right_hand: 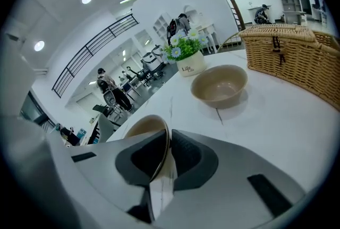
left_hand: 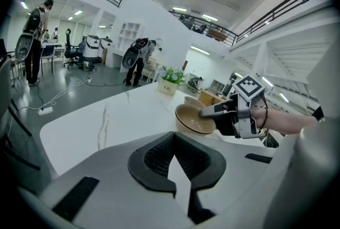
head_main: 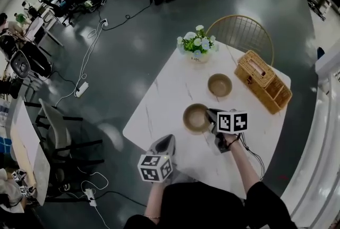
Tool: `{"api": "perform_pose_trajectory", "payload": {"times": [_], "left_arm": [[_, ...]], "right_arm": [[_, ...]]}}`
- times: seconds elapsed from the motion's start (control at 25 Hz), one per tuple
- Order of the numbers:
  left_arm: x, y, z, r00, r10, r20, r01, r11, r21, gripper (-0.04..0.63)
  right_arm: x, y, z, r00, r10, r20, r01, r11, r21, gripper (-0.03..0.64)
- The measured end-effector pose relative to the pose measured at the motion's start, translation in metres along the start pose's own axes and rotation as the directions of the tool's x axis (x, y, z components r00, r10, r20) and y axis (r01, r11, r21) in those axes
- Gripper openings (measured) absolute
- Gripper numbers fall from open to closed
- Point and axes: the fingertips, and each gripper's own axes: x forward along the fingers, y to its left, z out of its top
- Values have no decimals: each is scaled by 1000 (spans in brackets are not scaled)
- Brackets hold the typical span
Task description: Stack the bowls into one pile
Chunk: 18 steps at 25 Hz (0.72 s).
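Fingers (right_hand: 187,154) of the right gripper (right_hand: 167,143) are closed on the rim of the near bowl (right_hand: 144,126), one pad inside the wall and one outside. Two tan bowls are on the white worktop (head_main: 159,105). The near bowl (head_main: 195,118) sits toward the person's edge. The far bowl (head_main: 219,85) stands apart from it, further along the worktop, empty and upright, and nothing is stacked yet.

Over the worktop's near edge, the left gripper (left_hand: 172,137) has its fingers together with nothing between them, and it is clear of both bowls.

Three other things are at the far end. One wicker basket (head_main: 263,81) lies just right of the far bowl, one flower pot (head_main: 197,44) stands at the far edge, and one gold wire chair (head_main: 241,31) is behind that edge.
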Motion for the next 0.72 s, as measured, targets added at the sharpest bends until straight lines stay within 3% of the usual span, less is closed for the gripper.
{"api": "perform_pose_trajectory", "payload": {"times": [0.72], "left_arm": [[37, -17, 29, 997, -74, 11, 74, 995, 64, 15]], "right_arm": [[-41, -36, 67, 983, -42, 177, 27, 996, 89, 35]]}}
